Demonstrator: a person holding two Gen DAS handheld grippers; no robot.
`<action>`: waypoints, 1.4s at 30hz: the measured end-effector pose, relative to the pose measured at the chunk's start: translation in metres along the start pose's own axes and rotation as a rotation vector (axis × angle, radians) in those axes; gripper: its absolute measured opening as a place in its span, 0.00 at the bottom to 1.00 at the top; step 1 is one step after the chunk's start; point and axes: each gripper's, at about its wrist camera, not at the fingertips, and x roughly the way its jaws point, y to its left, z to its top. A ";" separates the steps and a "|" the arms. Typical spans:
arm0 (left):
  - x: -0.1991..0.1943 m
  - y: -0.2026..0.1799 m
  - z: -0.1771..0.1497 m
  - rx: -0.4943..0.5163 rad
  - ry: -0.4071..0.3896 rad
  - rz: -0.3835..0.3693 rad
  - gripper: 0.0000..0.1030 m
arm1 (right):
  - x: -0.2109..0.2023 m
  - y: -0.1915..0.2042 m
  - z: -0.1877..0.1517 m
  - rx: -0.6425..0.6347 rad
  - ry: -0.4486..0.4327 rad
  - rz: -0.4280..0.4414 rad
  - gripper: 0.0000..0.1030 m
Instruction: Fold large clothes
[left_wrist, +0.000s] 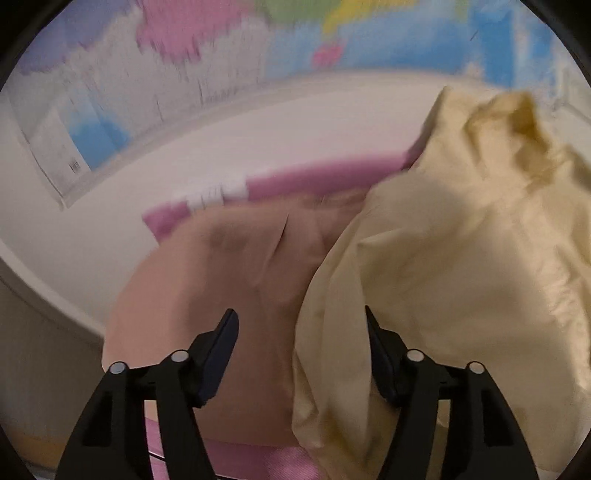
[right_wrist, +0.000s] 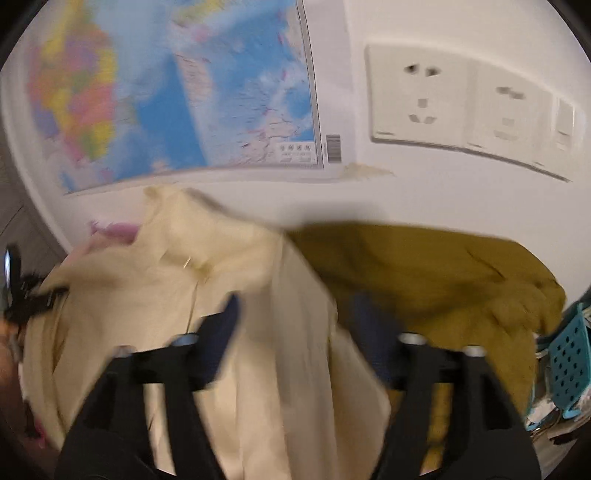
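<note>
A pale cream garment (left_wrist: 461, 251) lies crumpled on the right of the left wrist view, beside a folded tan-pink garment (left_wrist: 221, 280). My left gripper (left_wrist: 301, 321) is open, its jaws wide apart above both, with a cream fold hanging between the fingers. In the right wrist view the cream garment (right_wrist: 184, 280) fills the left and middle, next to a mustard-yellow garment (right_wrist: 443, 280). My right gripper (right_wrist: 295, 310) is open with cream cloth lying between its blurred fingers.
A pink sheet (left_wrist: 317, 181) lies under the clothes against a white wall with a coloured map (right_wrist: 184, 92) and power sockets (right_wrist: 461, 99). A teal perforated basket (right_wrist: 570, 365) stands at the right edge. The other gripper (right_wrist: 22, 291) shows at far left.
</note>
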 end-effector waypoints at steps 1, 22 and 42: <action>-0.014 0.001 -0.005 -0.005 -0.040 -0.025 0.70 | -0.017 0.001 -0.018 -0.008 -0.003 0.020 0.73; -0.095 -0.087 -0.043 0.137 -0.193 -0.192 0.78 | -0.187 -0.090 -0.138 0.046 -0.017 -0.203 0.16; -0.122 -0.092 -0.136 -0.109 0.006 -0.488 0.90 | -0.145 0.038 -0.206 -0.050 -0.098 0.088 0.68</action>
